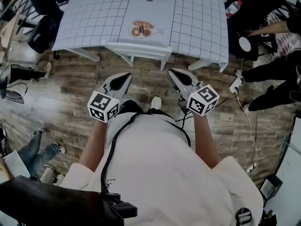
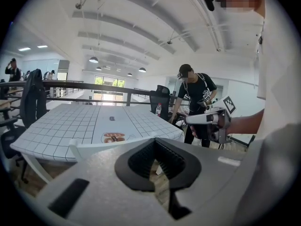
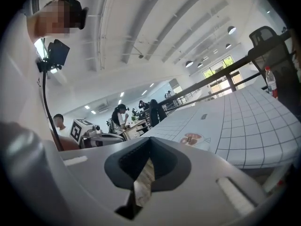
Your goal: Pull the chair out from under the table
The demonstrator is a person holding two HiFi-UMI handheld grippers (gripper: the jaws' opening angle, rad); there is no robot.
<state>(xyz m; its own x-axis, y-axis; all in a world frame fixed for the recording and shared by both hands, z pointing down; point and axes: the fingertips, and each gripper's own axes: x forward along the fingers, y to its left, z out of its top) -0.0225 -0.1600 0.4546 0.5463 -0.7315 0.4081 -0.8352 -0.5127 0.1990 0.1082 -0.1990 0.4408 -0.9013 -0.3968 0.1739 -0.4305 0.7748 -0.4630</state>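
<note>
Both tools were held up side by side, pointed toward the worktop [image 1: 197, 22]. The left tool [image 1: 124, 78] had its jaws pressed together with nothing between them. The right tool [image 1: 174, 73] was the same, closed and empty. The white chair [image 1: 138, 48] sat tucked under the worktop's near edge, its back rail showing just below the gridded cloth. Neither tool touched it, with bare wooden floor [image 1: 70, 79] below them.
</note>
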